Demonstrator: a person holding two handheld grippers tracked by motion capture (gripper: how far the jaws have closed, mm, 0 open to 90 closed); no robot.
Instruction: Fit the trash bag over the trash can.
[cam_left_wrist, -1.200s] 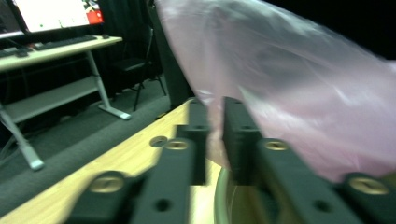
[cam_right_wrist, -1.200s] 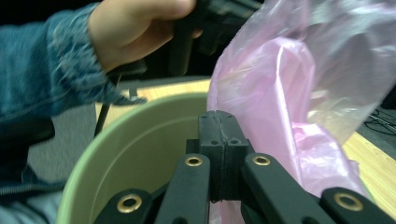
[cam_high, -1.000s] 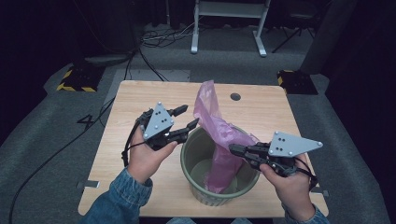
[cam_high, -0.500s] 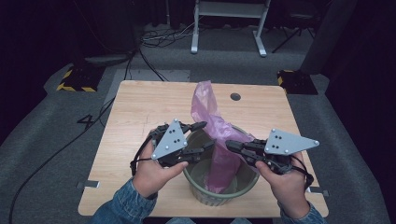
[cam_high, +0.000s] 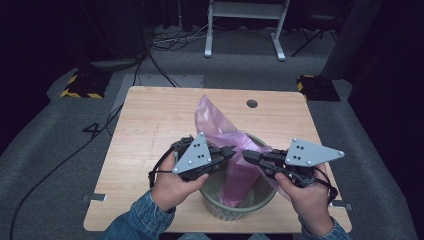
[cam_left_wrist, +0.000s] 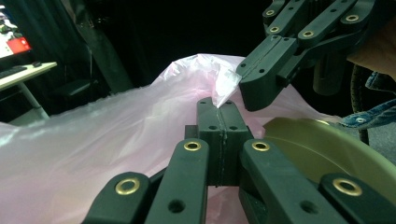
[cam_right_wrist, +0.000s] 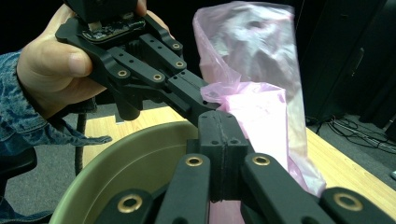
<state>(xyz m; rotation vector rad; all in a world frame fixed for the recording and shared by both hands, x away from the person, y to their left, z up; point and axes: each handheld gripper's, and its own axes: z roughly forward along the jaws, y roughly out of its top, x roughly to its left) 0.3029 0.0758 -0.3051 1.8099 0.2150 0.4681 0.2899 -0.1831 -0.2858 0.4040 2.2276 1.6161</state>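
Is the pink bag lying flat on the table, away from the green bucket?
No: the pink bag hangs down inside the green bucket, with both claws pinching its top edge.

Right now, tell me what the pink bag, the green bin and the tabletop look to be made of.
Translucent pink bag: thin plastic film, crinkled and glossy, light passing through. Round olive-green bin: probably moulded plastic, its inner wall smooth with a dull sheen, though the look leaves it open. Light tabletop: wood or wood-look laminate, showing matte grain lines.
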